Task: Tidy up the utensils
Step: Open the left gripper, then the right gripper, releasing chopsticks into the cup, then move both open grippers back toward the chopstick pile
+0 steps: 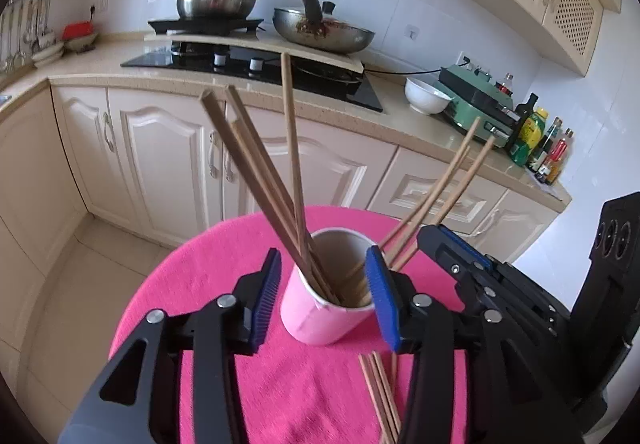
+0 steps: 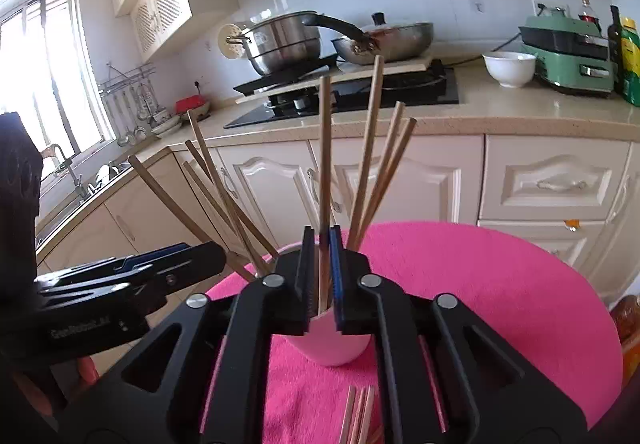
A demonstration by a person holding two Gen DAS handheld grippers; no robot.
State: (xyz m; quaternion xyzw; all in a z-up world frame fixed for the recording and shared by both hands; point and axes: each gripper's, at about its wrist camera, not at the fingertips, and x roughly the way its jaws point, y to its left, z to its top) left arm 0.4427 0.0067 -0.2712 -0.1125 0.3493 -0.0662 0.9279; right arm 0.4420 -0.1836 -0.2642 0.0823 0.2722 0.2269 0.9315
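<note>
Straddling pink cup (image 1: pixel 320 308), left hand-held gripper (image 1: pixel 326 298) released; right hand-held gripper (image 2: pixel 320 276) slack around chopstick (image 2: pixel 325 164).

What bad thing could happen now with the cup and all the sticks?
1. The pink cup is small and the chopsticks in it lean far out on both sides, so a bump from the left gripper, whose jaws stand around the cup, might tip it over.
2. The right gripper has one chopstick between its jaws; pulling away crookedly could drag it back out.
3. The loose chopsticks on the pink cloth could be knocked off.
</note>
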